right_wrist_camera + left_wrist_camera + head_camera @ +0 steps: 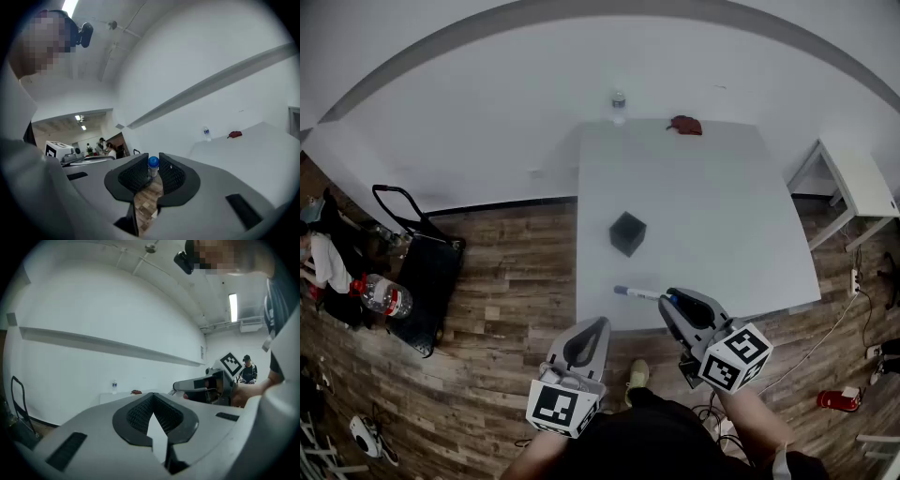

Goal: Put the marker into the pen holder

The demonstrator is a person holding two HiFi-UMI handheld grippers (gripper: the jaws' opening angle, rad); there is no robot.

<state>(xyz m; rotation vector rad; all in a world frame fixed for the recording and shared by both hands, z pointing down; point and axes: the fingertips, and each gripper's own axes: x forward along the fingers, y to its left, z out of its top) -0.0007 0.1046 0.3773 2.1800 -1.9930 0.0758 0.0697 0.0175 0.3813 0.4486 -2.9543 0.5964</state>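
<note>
The black square pen holder (627, 233) stands near the middle of the white table (722, 216). My right gripper (667, 300) hangs over the table's near edge, shut on the marker (639, 293). The marker is white with a blue cap and sticks out to the left, roughly level. In the right gripper view the blue cap (153, 162) shows between the dark pads (171, 174), my right gripper (153, 165) being closed on it. My left gripper (592, 330) hovers over the wood floor just off the table edge, shut and empty. In its own view my left gripper (152, 398) has its tips meeting.
A water bottle (619, 101) and a red object (685, 125) sit at the table's far edge. A smaller white table (861, 183) stands at the right. On the floor at the left are a black trolley (427, 272) and a large water jug (384, 296).
</note>
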